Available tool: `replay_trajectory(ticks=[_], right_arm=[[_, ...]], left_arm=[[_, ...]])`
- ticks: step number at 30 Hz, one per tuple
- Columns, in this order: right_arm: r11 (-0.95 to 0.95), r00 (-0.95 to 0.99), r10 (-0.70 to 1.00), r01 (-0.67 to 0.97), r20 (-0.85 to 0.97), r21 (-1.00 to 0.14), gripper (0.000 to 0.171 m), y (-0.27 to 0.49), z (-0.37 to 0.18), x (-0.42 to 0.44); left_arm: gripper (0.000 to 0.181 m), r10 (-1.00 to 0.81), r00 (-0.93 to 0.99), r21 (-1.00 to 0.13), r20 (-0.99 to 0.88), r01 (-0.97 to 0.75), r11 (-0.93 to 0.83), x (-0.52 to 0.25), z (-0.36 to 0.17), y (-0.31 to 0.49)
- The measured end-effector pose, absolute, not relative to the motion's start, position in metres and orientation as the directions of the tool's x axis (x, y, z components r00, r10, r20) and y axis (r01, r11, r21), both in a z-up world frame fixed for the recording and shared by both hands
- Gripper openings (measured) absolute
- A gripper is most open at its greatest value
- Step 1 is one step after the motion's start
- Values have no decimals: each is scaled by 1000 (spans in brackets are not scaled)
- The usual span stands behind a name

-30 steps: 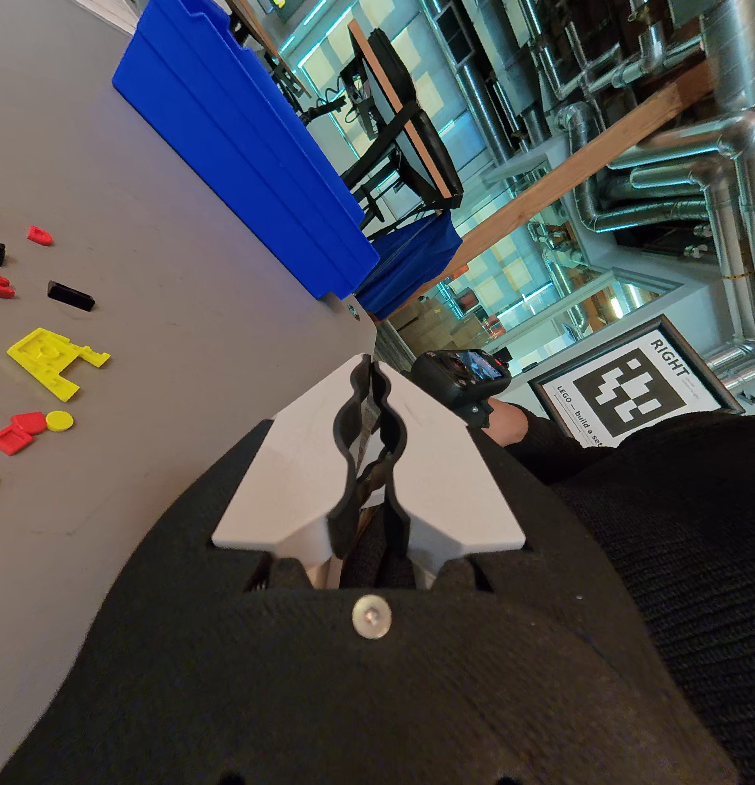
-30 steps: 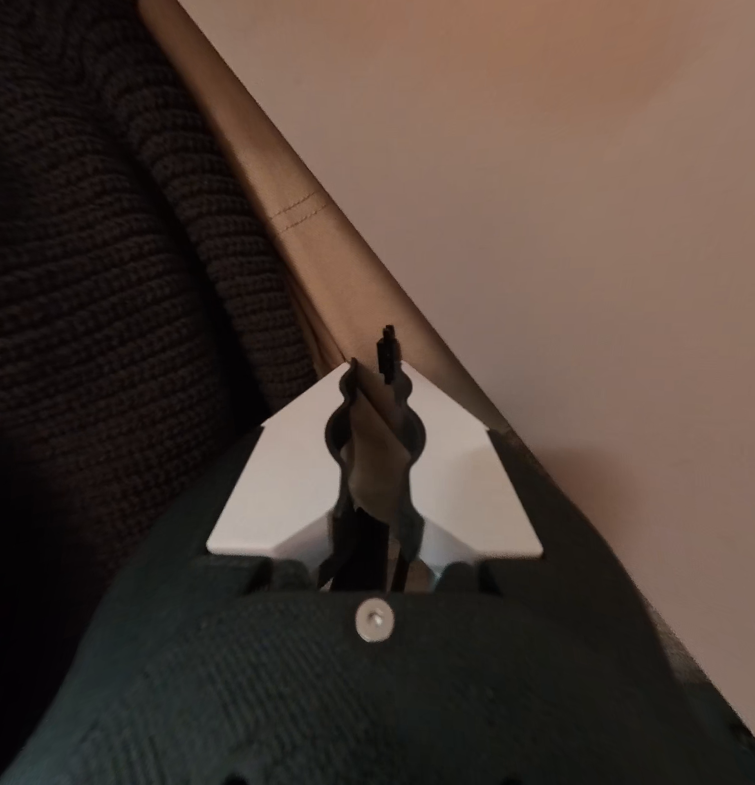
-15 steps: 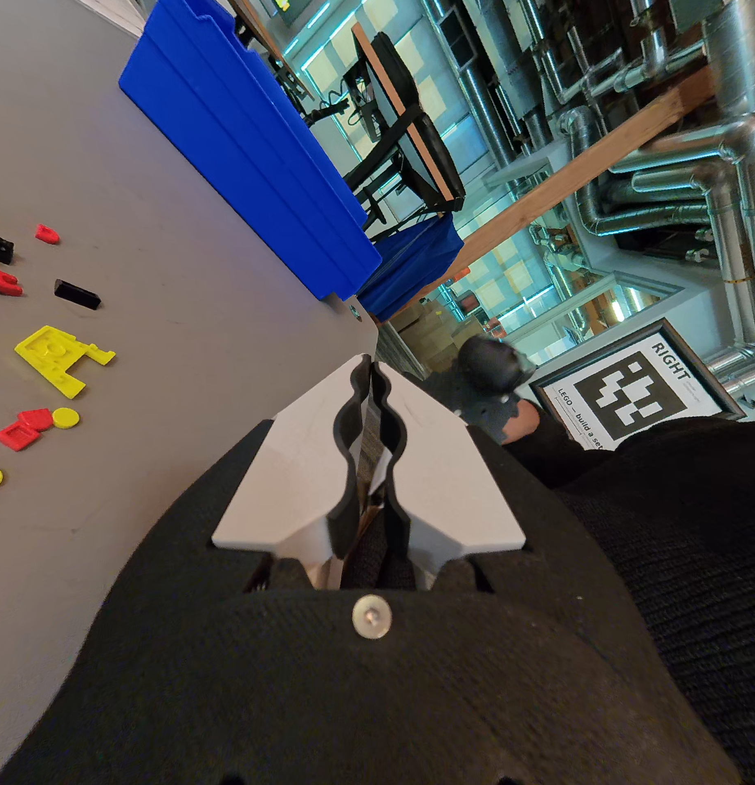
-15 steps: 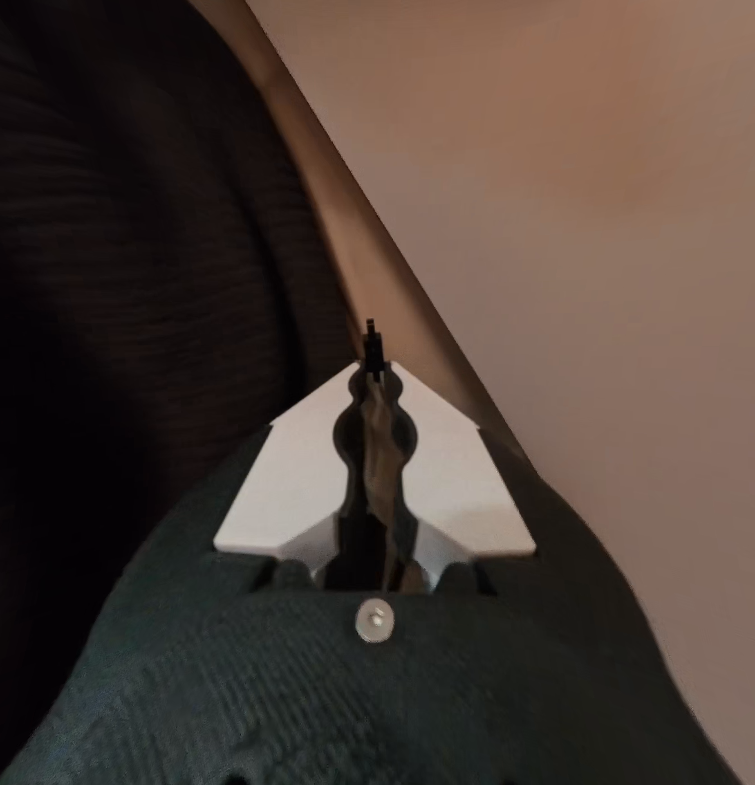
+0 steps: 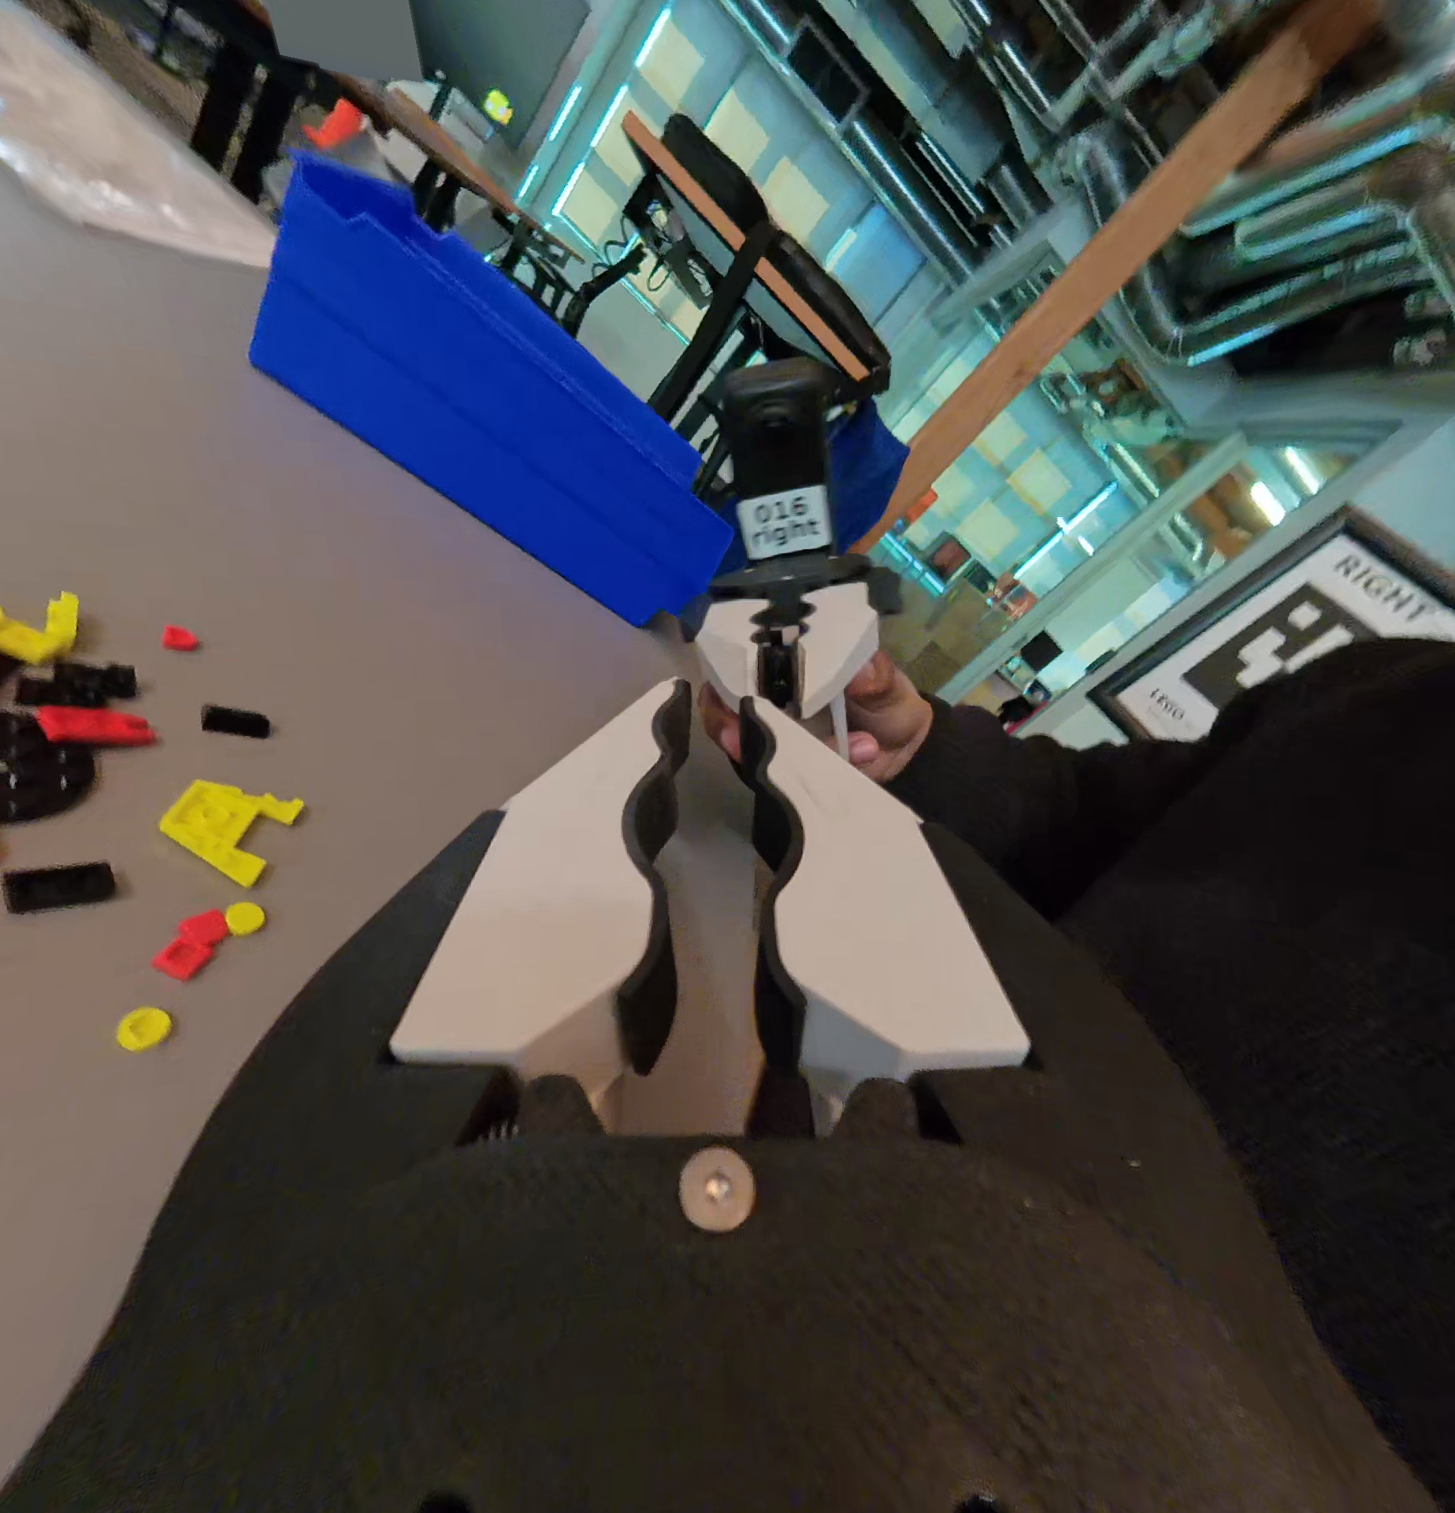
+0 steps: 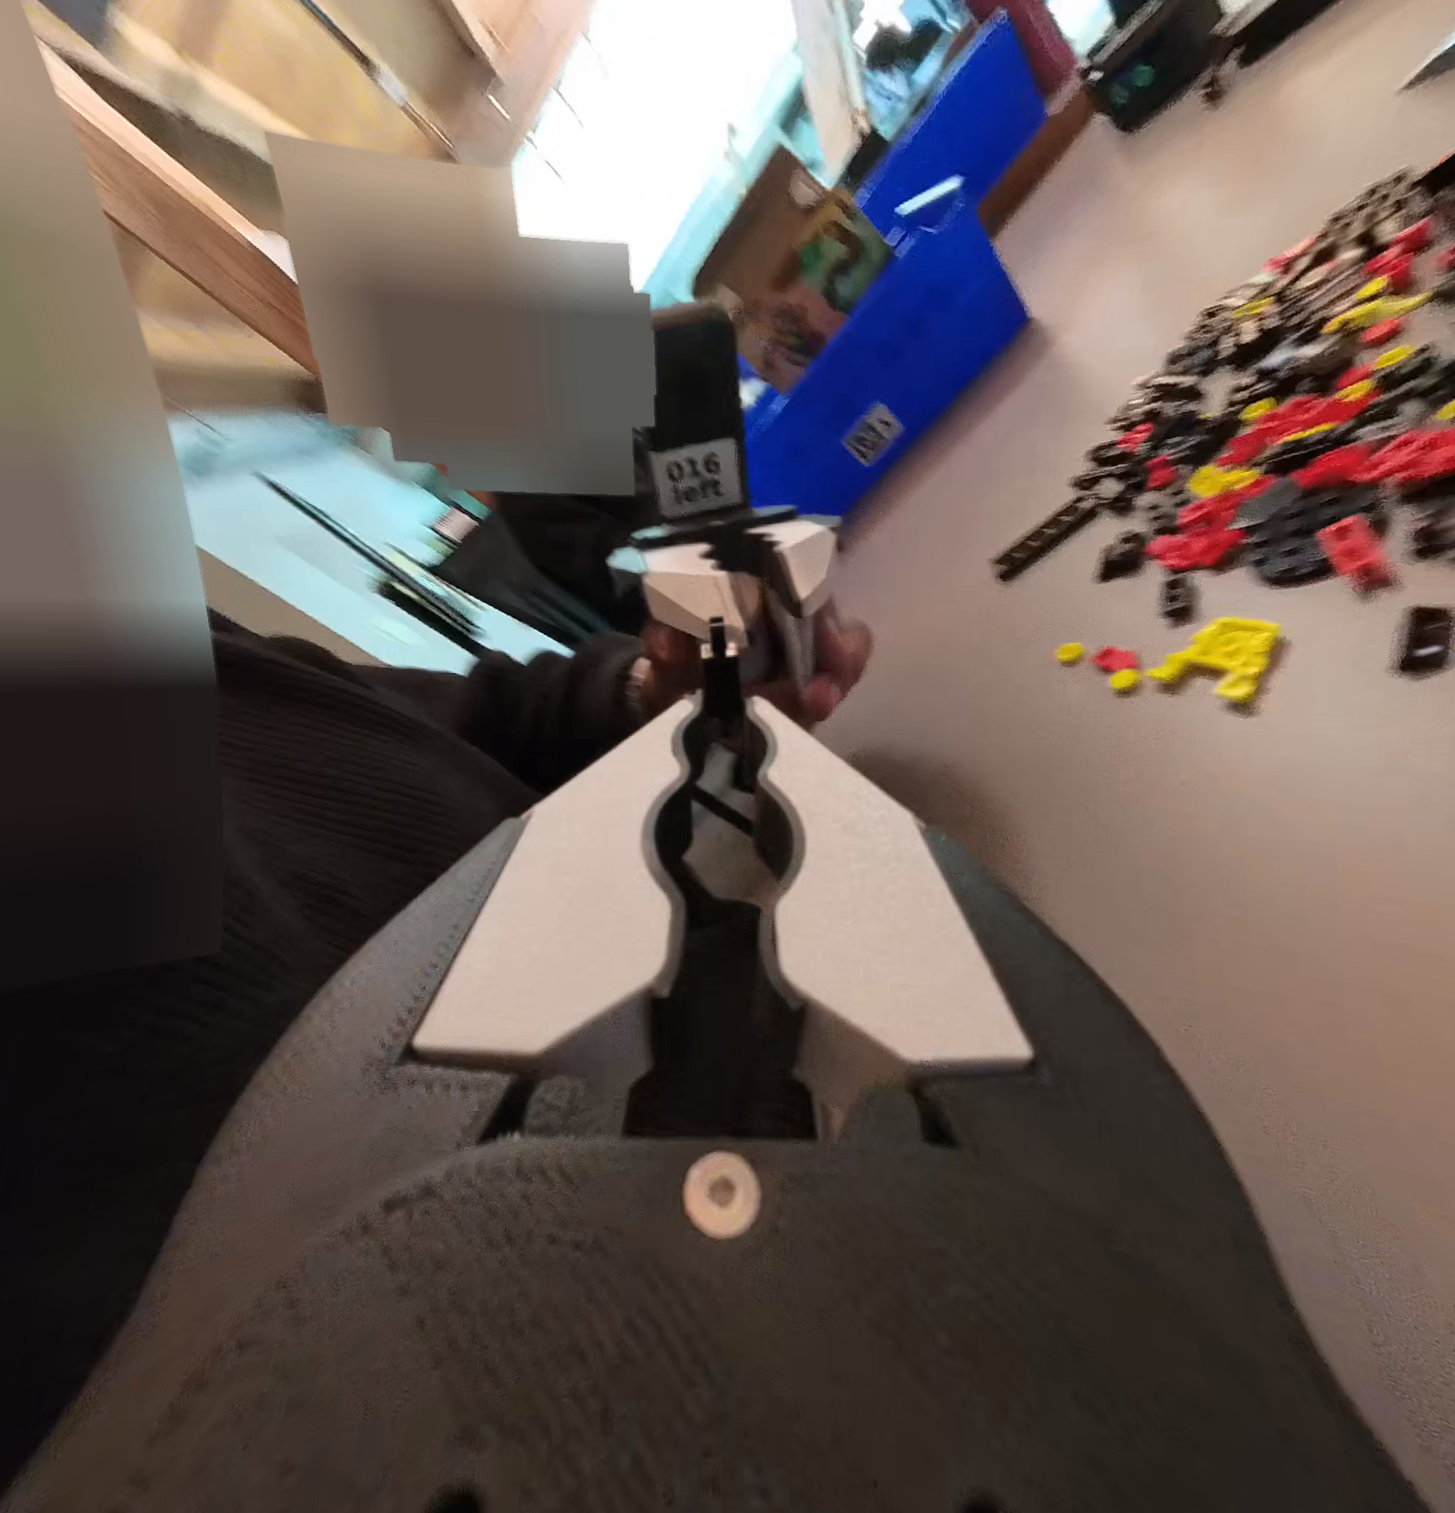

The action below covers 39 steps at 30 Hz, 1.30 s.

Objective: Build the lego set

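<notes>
In the left wrist view, the left gripper (image 5: 714, 720) shows two pale matte wedge-shaped fingers lined with wavy black pads, parted by a clear gap with nothing between them, above a rough-textured black body with a silver screw. It faces the right gripper (image 5: 777, 692), held in a hand (image 5: 883, 720) coming out of a black knitted sleeve, a black camera mounted on top of it. The smooth grey table (image 5: 380, 639) carries loose glossy lego pieces: a flat yellow notched plate (image 5: 220, 827), a yellow round tile (image 5: 143, 1028), small red pieces (image 5: 188, 946) and black bars (image 5: 234, 721). A ribbed blue plastic bin (image 5: 478, 409) sits along the far table edge; beyond it are metal ducts, a wooden beam and a framed black-and-white marker board (image 5: 1297, 647). In the right wrist view, which is motion-blurred, the right gripper (image 6: 720, 708) has its fingers pinched almost together on a thin black lego piece (image 6: 717, 667), whose long axis runs straight forward along the fingers, its tip pointing at the left gripper (image 6: 736, 610) opposite. To the right on the grey table lies a dense heap of black, red and yellow pieces (image 6: 1313, 458), with the same yellow plate and a few small tiles apart from it, nearer the grippers. A blue bin (image 6: 896, 385) stands behind.
</notes>
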State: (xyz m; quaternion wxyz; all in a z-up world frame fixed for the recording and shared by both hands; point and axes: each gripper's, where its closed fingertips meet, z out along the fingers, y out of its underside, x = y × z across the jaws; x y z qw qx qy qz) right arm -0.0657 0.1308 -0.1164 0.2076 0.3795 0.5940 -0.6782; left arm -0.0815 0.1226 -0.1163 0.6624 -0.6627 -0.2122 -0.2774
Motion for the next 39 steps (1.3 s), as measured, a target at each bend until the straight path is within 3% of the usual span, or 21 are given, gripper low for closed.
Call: replay_trajectory(ticks=[4,10,18,23,32,39], right_arm=[[-256,-539,-6,815,-842,-520,6,125,-115,-56],[-215,-645,78,734,-761,-644,6,114,-115,-54],[-101,-700,170,688,-693,-719,6,106,-127,-46],[-127,-683,194,694,-704,-708,6,113,-129,-52],[-247,-673,223,661,-705,-709,6,131,-117,-67],[-191,-698,275,634,-661,-749,5,132,-122,-67]], left_arm=[[14,-143,808,-820,572,570,-56,-70,-112,123],[13,-248,713,-748,656,659,-81,-54,-107,127],[4,-260,673,-710,693,700,-82,-57,-107,126],[0,-222,721,-751,656,653,-97,-61,-111,123],[0,-167,706,-725,689,668,-169,-64,-128,126],[3,-150,732,-746,664,638,-191,-62,-132,127]])
